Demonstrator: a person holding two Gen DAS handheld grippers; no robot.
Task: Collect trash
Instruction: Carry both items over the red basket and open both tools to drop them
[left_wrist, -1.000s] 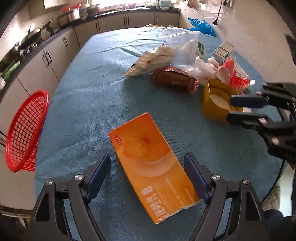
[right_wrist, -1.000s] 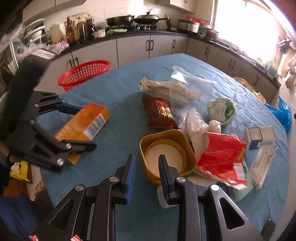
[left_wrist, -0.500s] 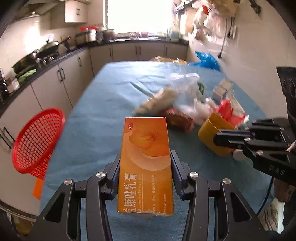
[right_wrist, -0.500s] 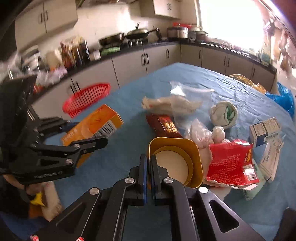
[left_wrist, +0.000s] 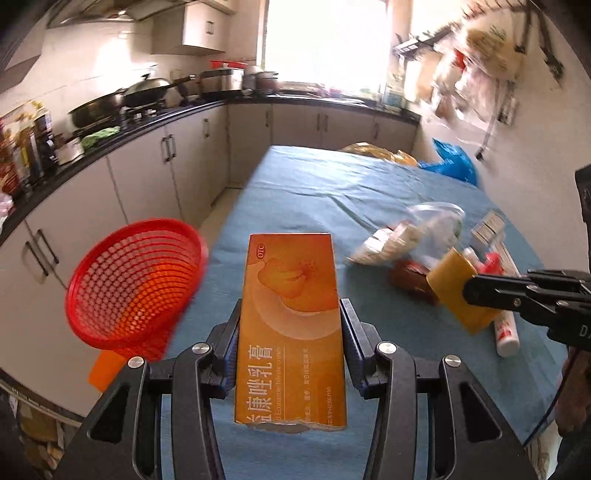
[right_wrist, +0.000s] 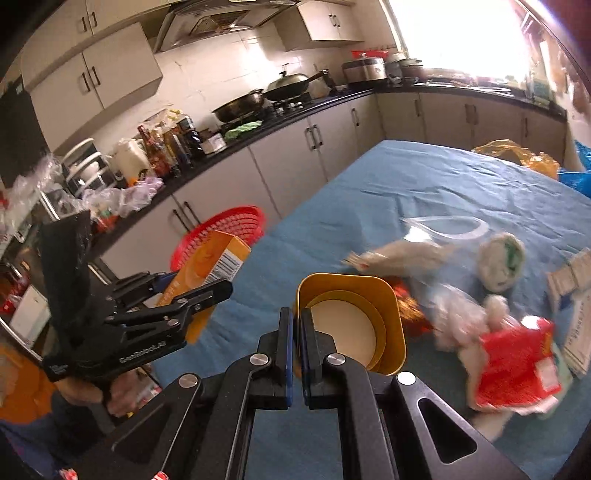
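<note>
My left gripper (left_wrist: 291, 317) is shut on a long orange medicine box (left_wrist: 291, 325) and holds it lifted above the blue table (left_wrist: 332, 192), pointing forward. The box also shows in the right wrist view (right_wrist: 210, 266). My right gripper (right_wrist: 296, 325) is shut on the rim of a yellow paper cup (right_wrist: 354, 325) and holds it off the table; the cup also shows in the left wrist view (left_wrist: 456, 291). A red mesh basket (left_wrist: 136, 284) hangs beside the table's left edge, left of the box.
Other trash lies on the table: a red packet (right_wrist: 517, 362), crumpled white wrappers (right_wrist: 399, 254), a clear plastic bag (right_wrist: 447, 229), a dark red snack bag (left_wrist: 410, 275), a white tube (left_wrist: 506, 332). Kitchen counters with cabinets (left_wrist: 147, 162) run along the left.
My left gripper closed on the orange box and lifted it. My right gripper closed on the yellow cup's rim and raised it off the table.
</note>
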